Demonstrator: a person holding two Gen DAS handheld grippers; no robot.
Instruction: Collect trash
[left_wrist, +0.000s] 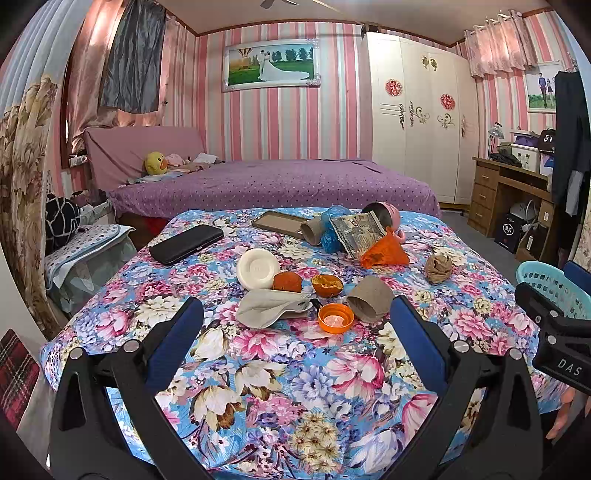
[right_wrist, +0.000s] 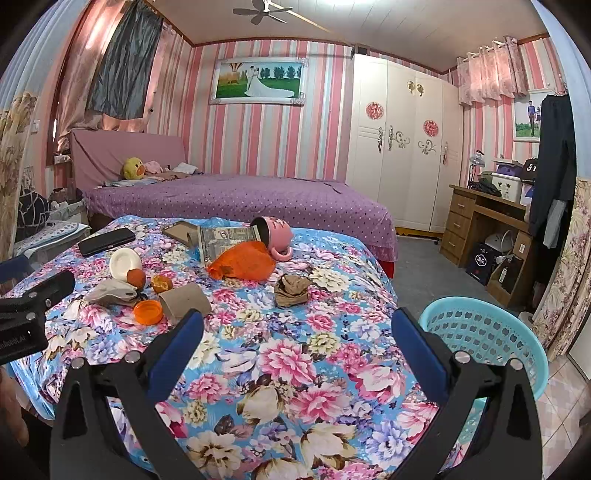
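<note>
Litter lies on a floral-covered table (left_wrist: 295, 387): a cardboard tube (left_wrist: 370, 303), an orange cap (left_wrist: 335, 318), two orange peel halves (left_wrist: 327, 285), a grey mask (left_wrist: 271, 307), a brown crumpled wad (left_wrist: 438, 268), an orange plastic bag (left_wrist: 384, 253), a folded newspaper (left_wrist: 356, 230) and blue plastic (left_wrist: 330, 236). My left gripper (left_wrist: 295, 317) stands open just short of the cap and tube. My right gripper (right_wrist: 297, 328) is open over bare cloth, the brown wad (right_wrist: 290, 290) ahead of it. A turquoise basket (right_wrist: 484, 336) stands past the table's right edge.
A black phone (left_wrist: 186, 243), a white round lid (left_wrist: 258, 268), a tipped pink mug (left_wrist: 386, 214) and a brown tray (left_wrist: 280, 223) also lie on the table. A purple bed (left_wrist: 273, 184) is behind; a wardrobe (left_wrist: 417, 110) and desk (left_wrist: 509, 192) stand right.
</note>
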